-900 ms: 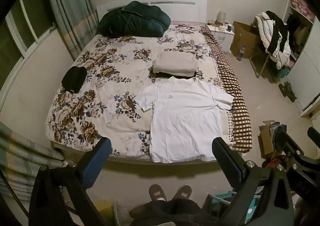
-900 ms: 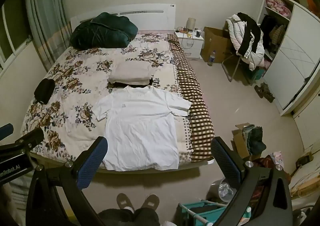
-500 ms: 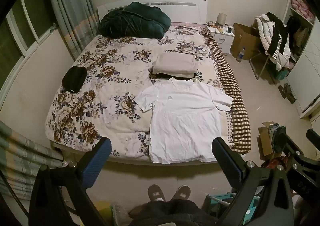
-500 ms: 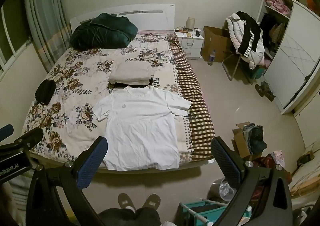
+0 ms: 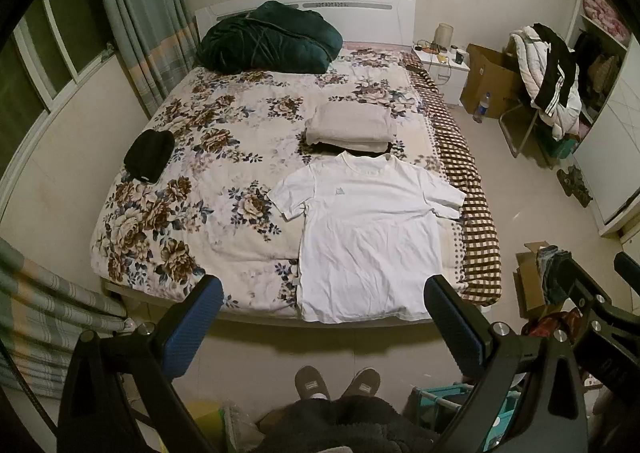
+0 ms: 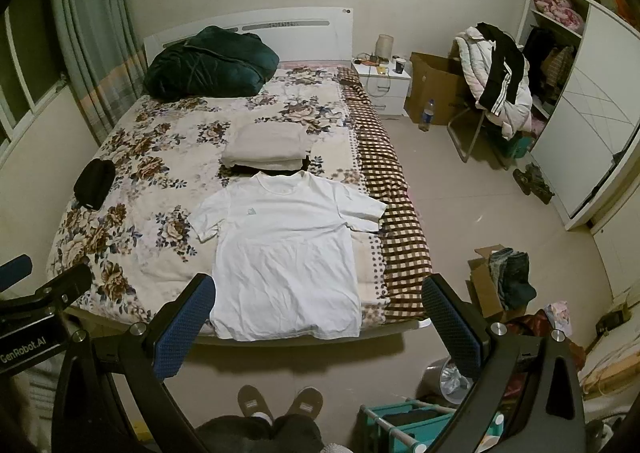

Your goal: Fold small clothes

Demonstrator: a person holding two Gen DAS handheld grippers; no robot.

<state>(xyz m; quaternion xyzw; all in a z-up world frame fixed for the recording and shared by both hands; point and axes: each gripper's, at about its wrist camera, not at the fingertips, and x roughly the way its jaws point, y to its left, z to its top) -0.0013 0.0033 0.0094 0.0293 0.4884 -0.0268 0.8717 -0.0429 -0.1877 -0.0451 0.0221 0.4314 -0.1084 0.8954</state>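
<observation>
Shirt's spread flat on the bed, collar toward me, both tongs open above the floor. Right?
One thing is off: the shirt's collar points away from you, toward the folded pile; the hem is at the near bed edge. The right wrist view shows it. Left tongs and right tongs are open.

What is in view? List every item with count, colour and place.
T-shirt: one, white, flat at bed's foot, unfolded.
Folded pile: one, beige, above the T-shirt's collar.
Black garment: one, bed's left side.
Quilt: one, dark green, by headboard.
Bed: one, floral cover, checked right edge.
Nightstand: one, white, right of bed.
Bottle: one, clear, on floor.
Chair: one, heaped with white and black clothes.
Box: one, cardboard, holding clothes.
Slippers: two, grey, on the person's feet.
Left tongs: open, empty.
Right tongs: open, empty.
</observation>
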